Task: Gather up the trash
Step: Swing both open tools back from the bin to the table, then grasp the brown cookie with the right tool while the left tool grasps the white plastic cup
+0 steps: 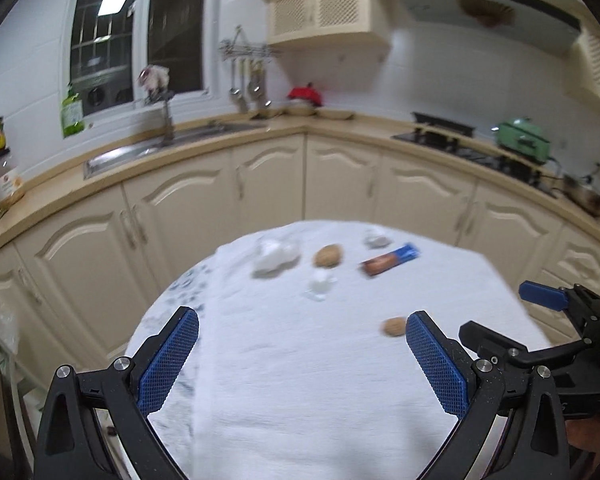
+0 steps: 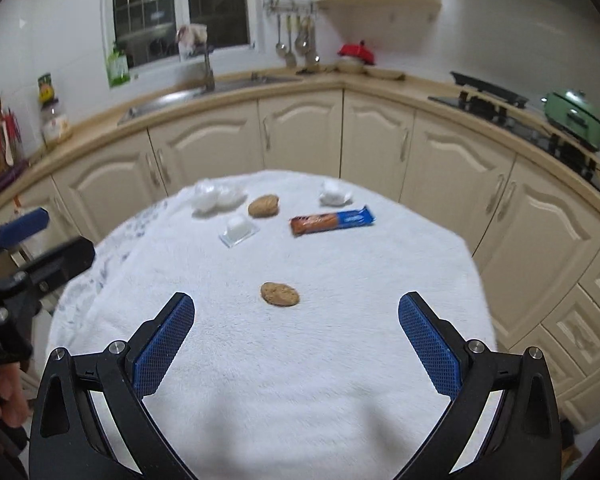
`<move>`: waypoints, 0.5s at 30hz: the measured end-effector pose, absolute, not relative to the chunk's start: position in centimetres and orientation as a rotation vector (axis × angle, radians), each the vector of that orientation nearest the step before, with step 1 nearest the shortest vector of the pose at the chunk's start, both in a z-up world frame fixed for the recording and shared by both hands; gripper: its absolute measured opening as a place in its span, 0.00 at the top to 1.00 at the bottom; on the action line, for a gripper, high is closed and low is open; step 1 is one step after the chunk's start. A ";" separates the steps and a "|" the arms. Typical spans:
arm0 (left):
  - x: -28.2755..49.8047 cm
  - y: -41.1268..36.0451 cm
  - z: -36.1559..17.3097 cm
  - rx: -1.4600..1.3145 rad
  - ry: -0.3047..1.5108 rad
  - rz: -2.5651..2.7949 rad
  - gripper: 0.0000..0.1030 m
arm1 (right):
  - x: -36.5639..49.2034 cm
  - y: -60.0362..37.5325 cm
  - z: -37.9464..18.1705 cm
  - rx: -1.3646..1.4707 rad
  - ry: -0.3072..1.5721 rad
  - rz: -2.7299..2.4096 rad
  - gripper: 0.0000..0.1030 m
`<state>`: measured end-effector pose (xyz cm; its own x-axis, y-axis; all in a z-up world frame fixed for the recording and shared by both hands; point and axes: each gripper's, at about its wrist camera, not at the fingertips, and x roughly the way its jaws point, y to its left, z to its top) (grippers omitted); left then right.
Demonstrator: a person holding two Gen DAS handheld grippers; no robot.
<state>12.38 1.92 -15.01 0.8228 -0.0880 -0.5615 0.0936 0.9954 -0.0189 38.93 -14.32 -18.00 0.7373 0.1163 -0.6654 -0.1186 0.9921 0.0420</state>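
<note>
While both hover level above the table (image 2: 340, 360), left tongs (image 1: 302, 334) and right tongs (image 2: 296, 320) gape empty.

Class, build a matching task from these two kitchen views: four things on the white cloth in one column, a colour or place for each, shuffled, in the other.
1. biscuit packet
2. near cookie
3. clear plastic tray
4. crumpled tissue

a. far left on the cloth
b. brown and blue
c. closest to the right gripper
d. holds a white lump

Pairs: 1-b, 2-c, 3-d, 4-a
</note>
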 end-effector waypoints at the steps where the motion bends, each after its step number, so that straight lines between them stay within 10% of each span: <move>1: 12.9 1.9 -15.5 0.010 0.612 -0.089 0.01 | 39.9 -14.0 -19.0 -0.011 0.761 0.132 0.00; 7: 17.2 0.3 -18.1 0.029 0.708 -0.067 0.01 | 43.5 -13.2 -22.8 -0.001 0.850 0.143 0.04; 15: 23.6 -3.3 -20.0 0.050 0.805 -0.102 0.01 | 46.8 -12.9 -26.3 -0.024 0.948 0.179 0.36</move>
<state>23.61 -3.30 -19.98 0.6882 -0.0719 -0.7220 0.1103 0.9939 0.0062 46.76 -12.91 -26.26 0.5697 0.1418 -0.8095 -0.1628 0.9850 0.0579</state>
